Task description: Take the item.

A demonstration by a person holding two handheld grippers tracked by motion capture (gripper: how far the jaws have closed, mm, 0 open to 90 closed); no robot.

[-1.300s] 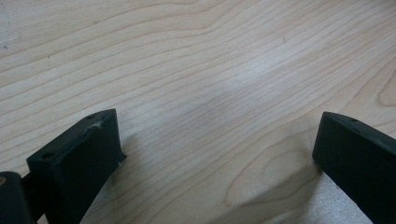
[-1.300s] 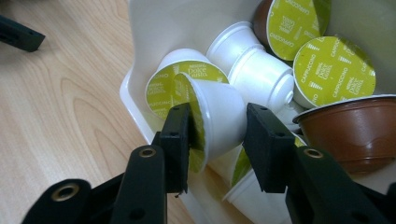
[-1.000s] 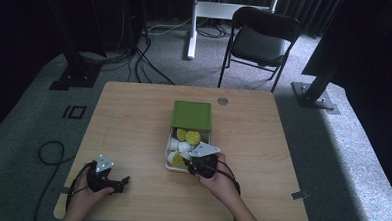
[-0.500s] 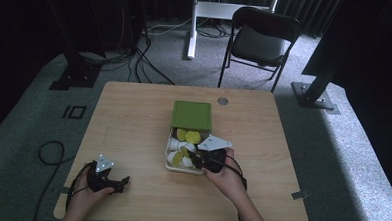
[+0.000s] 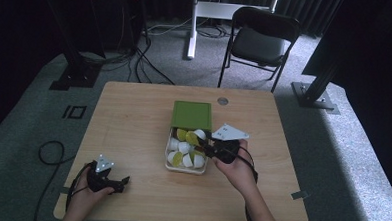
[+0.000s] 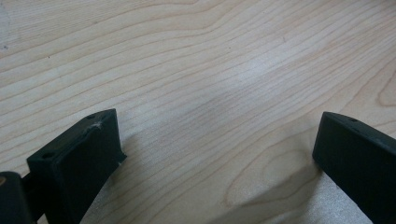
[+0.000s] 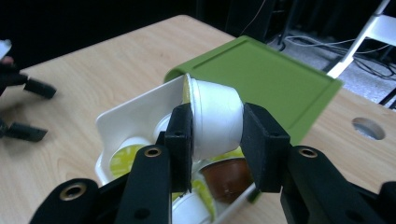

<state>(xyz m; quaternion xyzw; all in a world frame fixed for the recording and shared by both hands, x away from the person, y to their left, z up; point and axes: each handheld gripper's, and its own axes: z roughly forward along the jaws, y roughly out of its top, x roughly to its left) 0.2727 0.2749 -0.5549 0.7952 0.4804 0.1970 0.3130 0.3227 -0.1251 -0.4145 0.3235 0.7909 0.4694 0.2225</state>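
Capsule (image 7: 215, 116) is sitting between the pads of my right gripper (image 7: 215, 140), which is clamping on its white side walls. I am seeing it lying on its side, its long axis running away from the camera toward the green lid (image 7: 261, 79), yellow-green foil end pointing that way, narrow base toward me. I am holding it above the white tray (image 7: 135, 112), clear of the other capsules (image 7: 229, 175) inside. In the high view the right gripper (image 5: 206, 147) is hanging over the tray's (image 5: 186, 169) right edge. My left gripper (image 5: 123, 182) is resting on the table (image 5: 133, 118) near its front left corner, jaws standing wide apart with bare wood between them.
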